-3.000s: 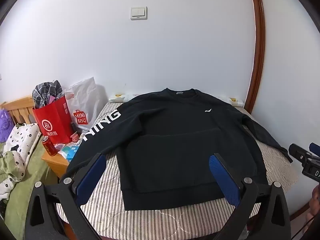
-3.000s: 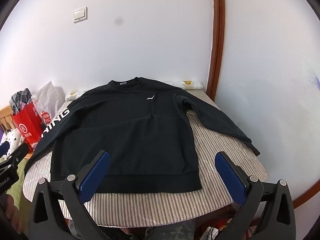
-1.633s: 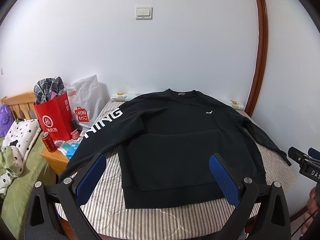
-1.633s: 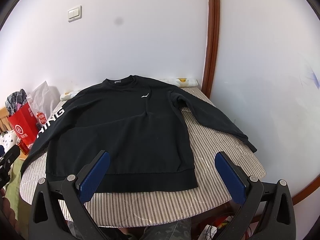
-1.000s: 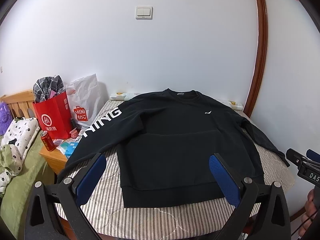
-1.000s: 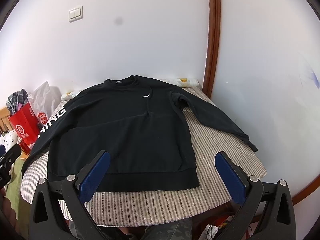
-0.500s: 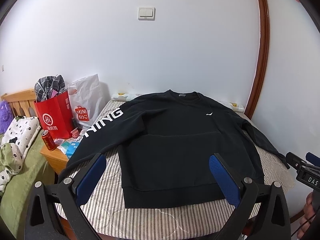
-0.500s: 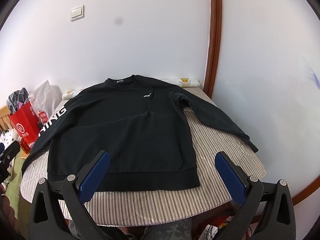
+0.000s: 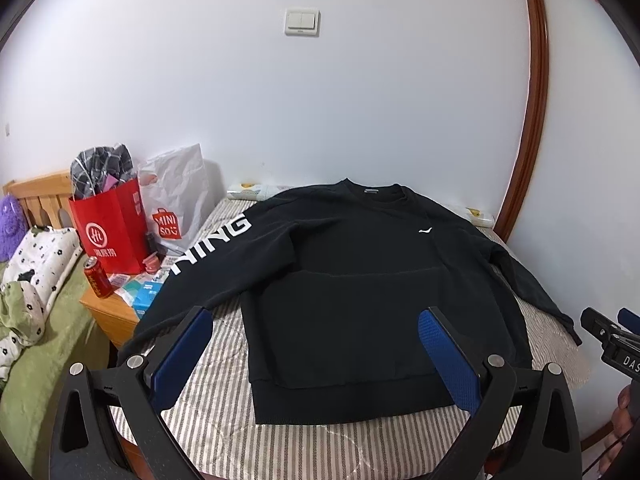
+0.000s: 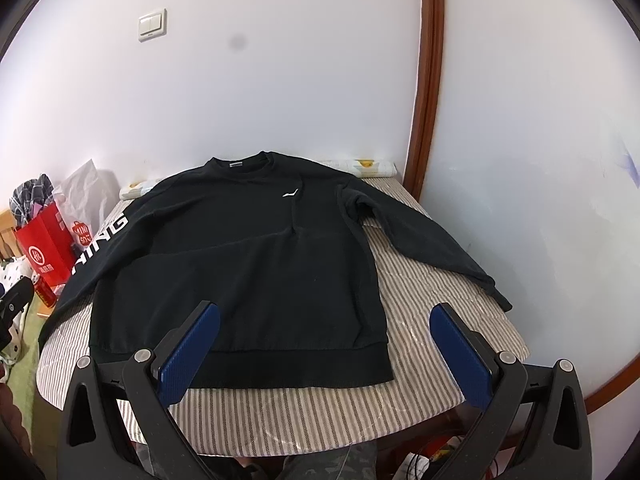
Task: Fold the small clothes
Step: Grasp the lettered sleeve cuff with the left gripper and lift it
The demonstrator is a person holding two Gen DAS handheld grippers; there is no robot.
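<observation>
Across the striped table [image 10: 436, 292] a black sweatshirt [image 10: 256, 264] lies flat, hem at the near edge, sleeves trailing off both sides. Left gripper [image 9: 316, 354] and right gripper [image 10: 324, 350] hover spread wide, empty. Likely soft, floppy, fairly heavy; best pinched at a cuff or hem corner.

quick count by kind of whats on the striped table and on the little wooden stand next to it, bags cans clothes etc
sweatshirt: 1, the black sweatshirt flat on the striped table
bags: 2, red paper bag, white plastic bag
cans: 1, red can
small packets and boxes on the wooden stand: too cluttered to count
total counted: 4
</observation>
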